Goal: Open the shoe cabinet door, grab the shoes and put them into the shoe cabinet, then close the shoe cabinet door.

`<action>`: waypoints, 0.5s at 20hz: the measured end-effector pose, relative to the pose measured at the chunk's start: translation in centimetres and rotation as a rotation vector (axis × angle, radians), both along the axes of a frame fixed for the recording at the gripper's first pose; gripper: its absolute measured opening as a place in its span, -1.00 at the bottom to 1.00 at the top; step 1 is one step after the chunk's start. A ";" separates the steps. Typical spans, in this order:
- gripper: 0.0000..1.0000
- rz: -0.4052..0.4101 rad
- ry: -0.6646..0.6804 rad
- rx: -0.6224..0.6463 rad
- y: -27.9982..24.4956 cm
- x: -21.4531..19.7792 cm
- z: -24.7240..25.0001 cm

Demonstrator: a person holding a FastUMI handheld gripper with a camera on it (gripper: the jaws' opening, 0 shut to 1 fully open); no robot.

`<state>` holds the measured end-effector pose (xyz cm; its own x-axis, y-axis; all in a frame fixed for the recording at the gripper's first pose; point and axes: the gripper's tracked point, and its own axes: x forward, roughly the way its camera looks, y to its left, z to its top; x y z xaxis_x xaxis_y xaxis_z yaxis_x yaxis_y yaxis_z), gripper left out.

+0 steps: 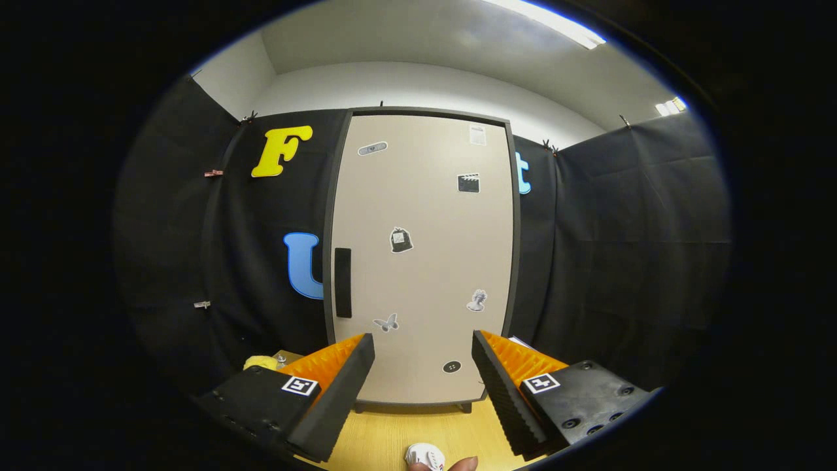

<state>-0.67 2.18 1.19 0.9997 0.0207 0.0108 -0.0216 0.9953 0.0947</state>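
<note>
Several small stickers dot the beige shoe cabinet door (422,255): an oval one near the top left, a clapperboard (468,182) at upper right, a dark bag shape (401,240) in the middle, a butterfly (386,322) lower left, a pale figure at lower right and a dark button-like disc (452,367) near the bottom. A white paper label (477,134) sits in the top right corner, its writing too small to read. The door is closed, framed in dark grey, with a black vertical handle (342,282) along its left edge. The cabinet stands upright on short feet at the far end of the light wood tabletop (392,435), against the black cloth wall.

The gripper (422,366) points straight at the lower part of the door, its jaws wide apart with nothing between them; each finger carries a small square marker. A white shoe (425,454) lies on the tabletop near the jaws, just beside a fingertip of a person's hand (461,465). A yellow object (260,362) lies left of the cabinet, behind the left finger.
</note>
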 end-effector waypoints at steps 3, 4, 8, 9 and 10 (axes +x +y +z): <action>0.95 0.028 -0.013 -0.001 1.5 0.1 0.7; 0.95 0.038 -0.020 -0.002 2.1 0.3 1.0; 0.95 0.086 -0.015 0.019 5.5 3.9 2.2; 0.95 0.096 -0.008 0.026 6.4 5.1 2.2; 0.95 0.105 -0.003 0.032 7.4 6.5 2.3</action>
